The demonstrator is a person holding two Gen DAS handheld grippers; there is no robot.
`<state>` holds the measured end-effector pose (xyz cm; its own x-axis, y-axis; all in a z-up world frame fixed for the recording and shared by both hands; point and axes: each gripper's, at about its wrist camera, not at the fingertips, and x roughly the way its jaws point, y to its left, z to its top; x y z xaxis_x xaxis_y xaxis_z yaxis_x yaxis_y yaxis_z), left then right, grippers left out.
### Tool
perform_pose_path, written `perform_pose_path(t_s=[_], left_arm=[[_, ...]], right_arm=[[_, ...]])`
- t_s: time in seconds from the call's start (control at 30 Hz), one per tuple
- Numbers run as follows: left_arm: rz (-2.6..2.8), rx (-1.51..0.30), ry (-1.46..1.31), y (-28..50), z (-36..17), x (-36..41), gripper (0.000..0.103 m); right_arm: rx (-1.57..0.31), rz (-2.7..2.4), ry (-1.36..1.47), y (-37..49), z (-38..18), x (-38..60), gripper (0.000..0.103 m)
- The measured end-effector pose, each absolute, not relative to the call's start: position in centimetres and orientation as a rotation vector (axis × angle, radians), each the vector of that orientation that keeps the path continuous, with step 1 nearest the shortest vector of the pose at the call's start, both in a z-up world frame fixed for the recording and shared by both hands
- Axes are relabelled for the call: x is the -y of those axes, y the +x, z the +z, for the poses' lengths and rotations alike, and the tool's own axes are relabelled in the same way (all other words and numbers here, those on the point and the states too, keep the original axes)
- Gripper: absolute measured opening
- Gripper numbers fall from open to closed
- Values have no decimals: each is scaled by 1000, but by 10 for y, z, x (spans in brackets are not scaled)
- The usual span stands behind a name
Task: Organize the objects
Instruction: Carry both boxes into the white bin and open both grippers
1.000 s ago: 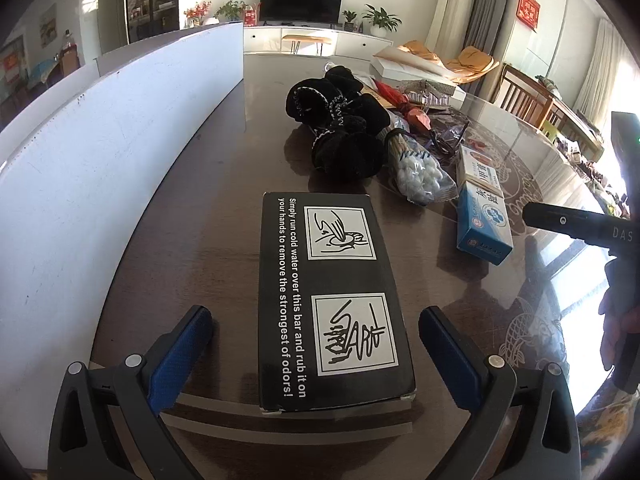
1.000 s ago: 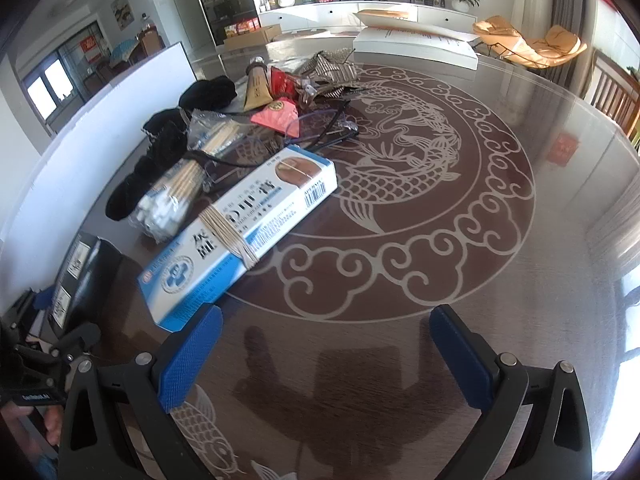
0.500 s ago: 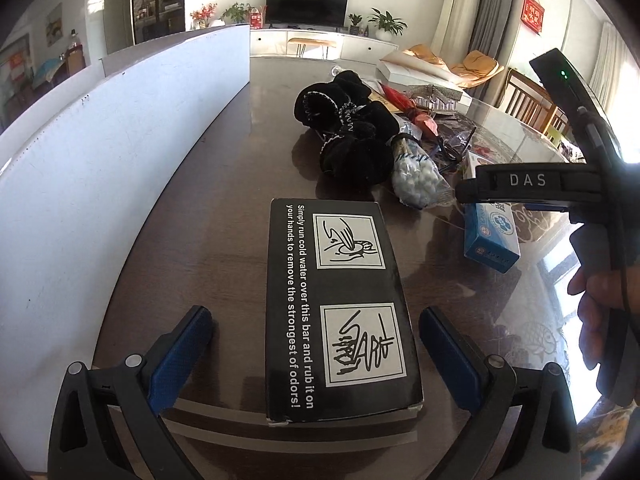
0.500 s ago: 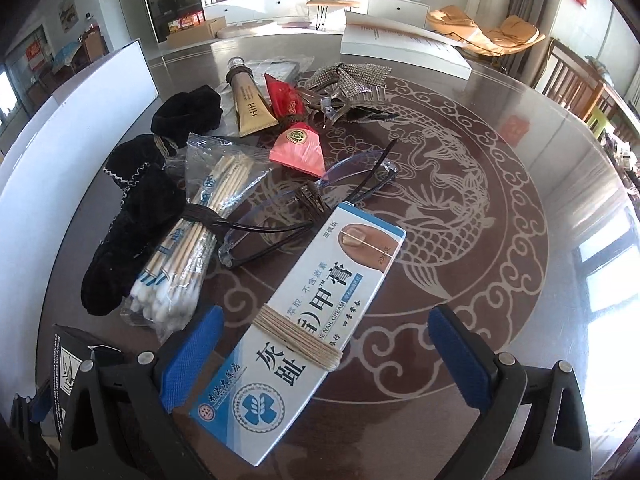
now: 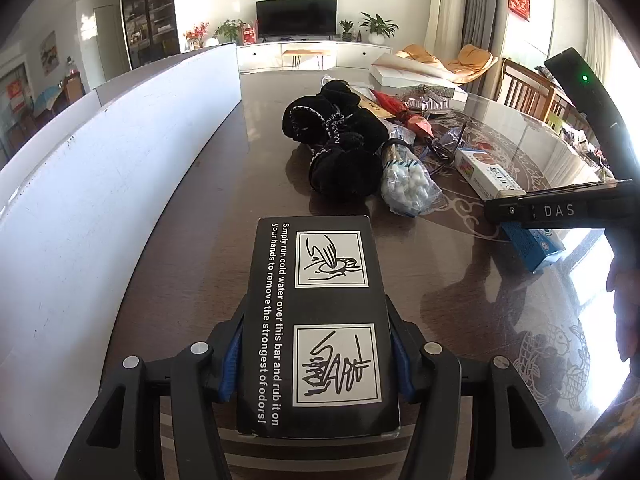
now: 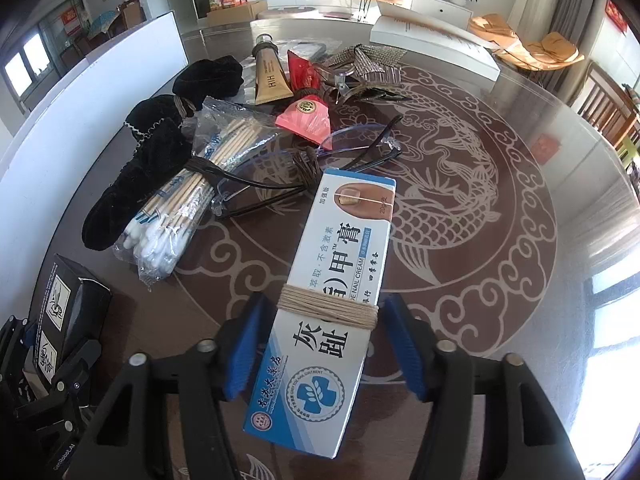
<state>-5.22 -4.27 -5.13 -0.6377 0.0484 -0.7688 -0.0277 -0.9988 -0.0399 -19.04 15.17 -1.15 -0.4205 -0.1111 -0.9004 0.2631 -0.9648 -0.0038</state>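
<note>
My left gripper (image 5: pixel 316 354) is shut on a black box (image 5: pixel 316 320) with white print, which lies on the dark table; the blue pads press both its long sides. My right gripper (image 6: pixel 324 344) is shut on a white and blue nail cream box (image 6: pixel 332 292) bound with twine, its pads against both sides. The black box also shows at the left edge of the right wrist view (image 6: pixel 68 312). The right gripper's body (image 5: pixel 560 210) shows at the right of the left wrist view, over the cream box (image 5: pixel 496 184).
Beyond the boxes lie a bag of cotton swabs (image 6: pixel 180 200), black fabric pieces (image 5: pixel 340 140), glasses (image 6: pixel 352 148), a gold tube (image 6: pixel 270 76), a red packet (image 6: pixel 306 116) and a white flat box (image 6: pixel 432 36). A white board (image 5: pixel 100 184) lines the left.
Both grippers have closed: the left onto the black box, the right onto the nail cream box. The right gripper has moved in over the cream box.
</note>
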Motion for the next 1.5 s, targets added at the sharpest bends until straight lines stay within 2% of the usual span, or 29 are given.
perform_pose_path(t_s=[0.1, 0.2, 0.4, 0.5, 0.63, 0.77, 0.9, 1.1, 1.13, 1.17, 1.23, 1.27, 1.43, 1.5], left_arm=[[2796, 148, -1261, -46, -42, 49, 58], [2795, 223, -1182, -35, -28, 54, 58], [2791, 451, -1044, -4, 12, 77, 58], [2825, 530, -954, 15, 40, 96, 58], [2896, 608, -901, 31, 70, 137, 58], [3004, 649, -903, 36, 86, 191, 58], [3113, 665, -1032, 29, 82, 250, 58], [3147, 618, -1378, 3, 46, 303, 59], [3156, 614, -1406, 2, 42, 306, 63], [3172, 606, -1413, 5, 41, 308, 70], [3218, 590, -1352, 14, 43, 302, 81], [3240, 585, -1302, 21, 46, 297, 87], [3201, 553, -1066, 41, 72, 243, 89], [3115, 515, -988, 42, 82, 206, 89]], right_arm=[[-54, -2442, 1536, -180, -5, -170, 45], [210, -2370, 1500, -168, 8, -194, 45], [578, -2206, 1405, -147, 43, -210, 45], [676, -2108, 1347, -143, 60, -192, 45], [717, -1985, 1287, -145, 81, -146, 45], [660, -1889, 1219, -149, 109, -72, 45], [543, -1815, 1149, -151, 131, 25, 45], [277, -1844, 1138, -149, 108, 151, 47], [223, -1858, 1160, -149, 99, 164, 52], [183, -1874, 1180, -148, 93, 170, 67], [131, -1933, 1142, -142, 88, 164, 84], [93, -1980, 1102, -138, 88, 156, 89], [-99, -2253, 884, -116, 85, 73, 103], [-171, -2355, 836, -108, 82, 29, 103]])
